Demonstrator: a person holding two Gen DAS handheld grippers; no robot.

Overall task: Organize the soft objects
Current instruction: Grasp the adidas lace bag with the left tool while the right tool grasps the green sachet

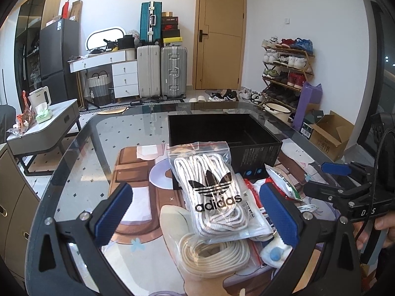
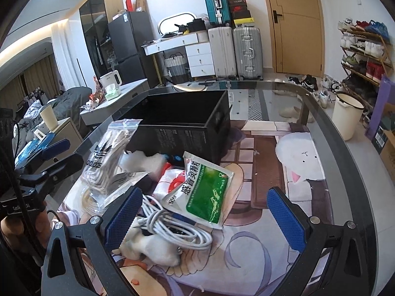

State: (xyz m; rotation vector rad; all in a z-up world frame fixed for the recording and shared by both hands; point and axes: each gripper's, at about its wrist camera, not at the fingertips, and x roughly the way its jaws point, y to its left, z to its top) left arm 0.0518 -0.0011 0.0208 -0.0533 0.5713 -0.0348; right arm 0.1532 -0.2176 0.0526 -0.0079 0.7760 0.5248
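My left gripper [image 1: 195, 212] hangs with its fingers spread wide on either side of the clear adidas bag of white laces [image 1: 212, 192], gripping nothing; that bag tops a pile near the tabletop's [image 1: 98, 148] middle, just in front of the open black box [image 1: 222, 133]. My right gripper [image 2: 205, 219] is also spread, empty, above the white cable [image 2: 172, 229] and green medicine sachet [image 2: 205, 192].

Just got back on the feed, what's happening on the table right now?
A person holds two hand-held grippers over a pile of soft items on the glass table. The left hand-held gripper is open around the adidas lace bag; the right hand-held gripper is open over the white cable and green sachet. The black box appears empty.
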